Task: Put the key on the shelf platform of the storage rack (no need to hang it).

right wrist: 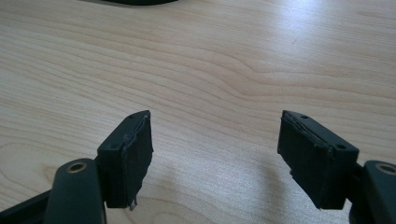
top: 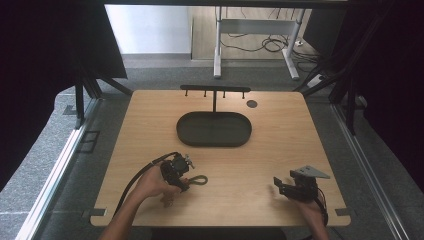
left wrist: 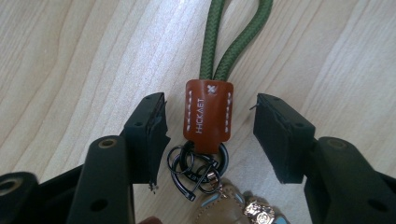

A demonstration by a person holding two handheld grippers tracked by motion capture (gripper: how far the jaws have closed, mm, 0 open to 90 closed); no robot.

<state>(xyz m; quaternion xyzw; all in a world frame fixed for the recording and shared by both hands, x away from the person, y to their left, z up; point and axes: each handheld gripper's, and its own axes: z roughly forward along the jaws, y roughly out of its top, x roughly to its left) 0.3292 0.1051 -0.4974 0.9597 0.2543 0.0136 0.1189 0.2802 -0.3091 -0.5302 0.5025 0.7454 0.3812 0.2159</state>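
A keychain lies on the wooden table: a green cord loop (left wrist: 233, 42), a brown leather tag (left wrist: 208, 114), black rings (left wrist: 196, 168) and a small charm (left wrist: 233, 210) at the near end. In the high view the cord loop (top: 199, 179) lies just right of my left gripper (top: 186, 174). My left gripper (left wrist: 210, 99) stands open around the leather tag, with a gap between the tag and each pad. My right gripper (top: 276, 186) rests at the table's near right, open. Between its jaws (right wrist: 215, 116) there is only bare wood.
A dark oval tray (top: 187, 131) sits at the table's middle back. Behind it stands a black rack (top: 215, 90) with several hooks on its bar. A small black disc (top: 252, 103) lies to the rack's right. Bare wood separates the two grippers.
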